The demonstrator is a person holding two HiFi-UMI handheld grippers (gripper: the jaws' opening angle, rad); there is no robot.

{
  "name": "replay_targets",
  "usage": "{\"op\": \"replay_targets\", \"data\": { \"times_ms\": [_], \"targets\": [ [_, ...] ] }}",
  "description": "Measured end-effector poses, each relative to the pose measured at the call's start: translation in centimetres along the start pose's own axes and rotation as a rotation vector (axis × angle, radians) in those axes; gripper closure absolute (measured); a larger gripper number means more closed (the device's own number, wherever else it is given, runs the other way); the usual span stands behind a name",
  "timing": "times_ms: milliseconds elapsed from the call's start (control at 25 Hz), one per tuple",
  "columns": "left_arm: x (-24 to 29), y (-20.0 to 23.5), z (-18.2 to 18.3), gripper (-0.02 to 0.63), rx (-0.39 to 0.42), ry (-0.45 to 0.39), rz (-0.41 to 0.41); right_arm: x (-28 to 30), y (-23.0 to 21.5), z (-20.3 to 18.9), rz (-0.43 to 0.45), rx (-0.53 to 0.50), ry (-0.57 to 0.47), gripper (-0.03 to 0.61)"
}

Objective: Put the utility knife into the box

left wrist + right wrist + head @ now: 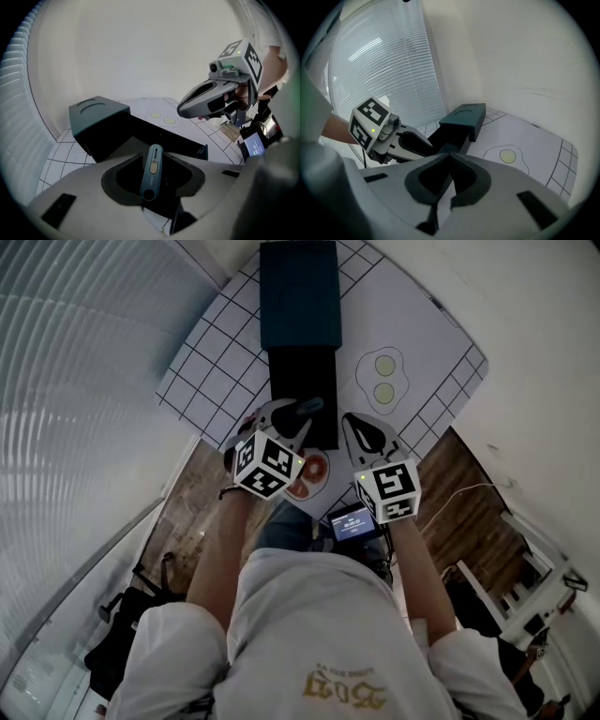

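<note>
A slim teal utility knife (152, 169) stands between the jaws of my left gripper (154, 158), which is shut on it. In the head view the utility knife (308, 409) pokes out of the left gripper (296, 420) over the near end of the open black box tray (302, 381). The dark teal box lid (298, 292) lies just beyond the tray. The lid (98, 116) and tray (168, 139) lie ahead of the knife. My right gripper (450, 154) is shut with nothing in it, hovering right of the tray (367, 432).
The box rests on a white gridded mat (202, 362) with a fried-egg drawing (383, 379) to the right of the tray. A red round print (309, 474) and a small lit screen (353, 521) lie near the table's front edge. Window blinds (389, 61) are on the left.
</note>
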State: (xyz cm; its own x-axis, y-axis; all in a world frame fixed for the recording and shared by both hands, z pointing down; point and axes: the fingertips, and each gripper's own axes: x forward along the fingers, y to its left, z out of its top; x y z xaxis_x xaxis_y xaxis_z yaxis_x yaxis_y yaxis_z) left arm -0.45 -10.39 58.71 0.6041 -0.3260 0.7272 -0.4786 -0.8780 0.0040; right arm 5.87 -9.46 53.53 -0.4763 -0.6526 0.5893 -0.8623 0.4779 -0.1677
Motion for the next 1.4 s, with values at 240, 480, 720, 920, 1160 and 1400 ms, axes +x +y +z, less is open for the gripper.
{"op": "replay_targets", "data": {
  "times_ms": [240,480,720,920,1160,1400],
  "targets": [
    [-1.2,0.8,1.1,0.518,-0.088,-0.074,0.017,-0.7,0.0,0.9,-0.009,-0.001,-0.024,0.571],
    [-2.8,1.6,2.3,0.581,-0.136,-0.103,0.023,-2.0,-0.4,2.0,-0.043,-0.003,-0.058,0.571],
    [-5.0,2.3,3.9,0.606,-0.235,-0.165,0.044,-4.2,-1.1,3.6,-0.083,0.001,-0.104,0.571],
    [-8.5,2.9,5.9,0.606,-0.252,-0.263,0.112,-6.8,-1.8,6.4,-0.133,-0.033,-0.182,0.571],
    [-14.8,4.1,9.1,0.606,-0.279,-0.408,0.274,-10.1,-2.7,10.9,-0.227,-0.104,-0.309,0.571],
    [-21.2,3.8,14.3,0.606,-0.234,-0.561,0.417,-14.8,-0.3,16.8,-0.221,-0.243,-0.496,0.571]
  ]
}}
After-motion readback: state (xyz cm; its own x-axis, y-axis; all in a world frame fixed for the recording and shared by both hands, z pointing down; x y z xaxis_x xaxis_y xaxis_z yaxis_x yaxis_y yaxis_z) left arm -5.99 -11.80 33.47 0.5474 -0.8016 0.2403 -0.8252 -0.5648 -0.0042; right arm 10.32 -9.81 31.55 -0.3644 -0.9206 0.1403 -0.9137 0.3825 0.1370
